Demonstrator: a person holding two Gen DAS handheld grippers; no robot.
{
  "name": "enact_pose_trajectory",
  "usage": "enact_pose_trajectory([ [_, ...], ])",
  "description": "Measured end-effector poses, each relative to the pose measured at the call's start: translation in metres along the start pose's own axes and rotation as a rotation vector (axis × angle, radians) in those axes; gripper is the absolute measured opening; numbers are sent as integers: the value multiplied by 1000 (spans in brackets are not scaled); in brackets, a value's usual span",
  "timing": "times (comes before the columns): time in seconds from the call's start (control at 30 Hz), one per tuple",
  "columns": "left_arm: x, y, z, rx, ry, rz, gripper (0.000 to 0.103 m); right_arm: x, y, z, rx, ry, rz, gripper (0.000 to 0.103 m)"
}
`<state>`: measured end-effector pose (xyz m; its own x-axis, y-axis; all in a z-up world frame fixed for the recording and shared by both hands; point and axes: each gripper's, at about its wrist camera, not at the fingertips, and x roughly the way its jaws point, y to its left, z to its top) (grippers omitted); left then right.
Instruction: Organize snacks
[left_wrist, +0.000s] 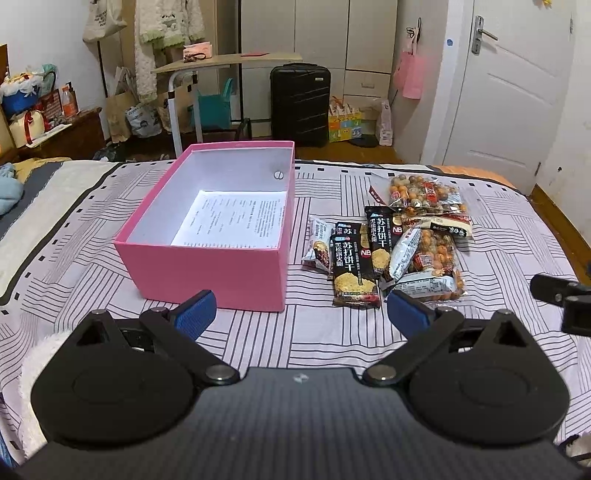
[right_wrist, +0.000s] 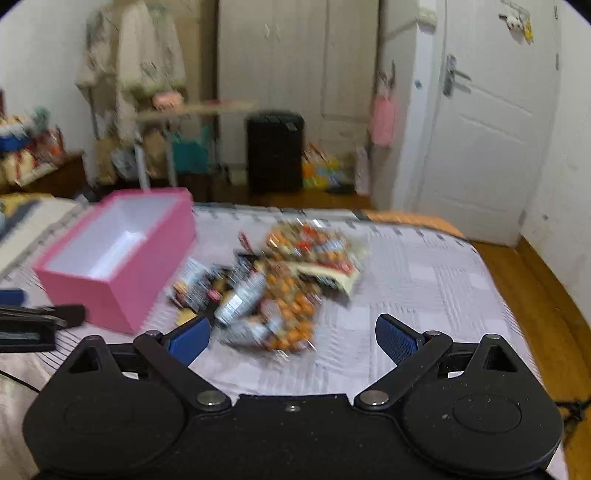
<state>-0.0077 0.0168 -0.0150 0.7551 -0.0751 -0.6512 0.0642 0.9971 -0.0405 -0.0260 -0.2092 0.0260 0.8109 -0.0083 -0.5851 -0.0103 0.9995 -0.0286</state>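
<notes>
Both hand-held grippers, left (left_wrist: 301, 314) & right (right_wrist: 291, 338), spread wide, empty; snacks (left_wrist: 391, 247) beside pink box (left_wrist: 207, 273).

Matt pink cardboard on the box (left_wrist: 207, 273), its inside plain white with a printed paper sheet (left_wrist: 236, 221) lying flat. The soda cracker packs (left_wrist: 355, 269) gleam in glossy black plastic film; the bags of wrapped snacks (left_wrist: 432, 258) are clear, crinkly plastic. Soft striped cloth covers the bed (left_wrist: 147, 332). Left hand-held gripper (left_wrist: 301, 314): matt black plastic, ribbed blue pads (left_wrist: 195, 312), shiny metal pivots.
</notes>
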Motion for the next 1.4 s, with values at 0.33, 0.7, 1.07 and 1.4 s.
enact_pose_trajectory([
  [0.33, 33, 1, 43, 43, 57, -178, 95, 52, -1, 2, -106, 86, 222, 86],
  [0.7, 132, -60, 51, 248, 118, -383, 69, 155, -9, -29, -153, 54, 285, 82],
  [1.07, 213, -95, 29, 444, 180, -392, 60, 189, 8, -49, -237, 73, 320, 65],
  [1.4, 230, -87, 30, 322, 224, -413, 24, 180, 25, -50, -375, 90, 259, 45],
])
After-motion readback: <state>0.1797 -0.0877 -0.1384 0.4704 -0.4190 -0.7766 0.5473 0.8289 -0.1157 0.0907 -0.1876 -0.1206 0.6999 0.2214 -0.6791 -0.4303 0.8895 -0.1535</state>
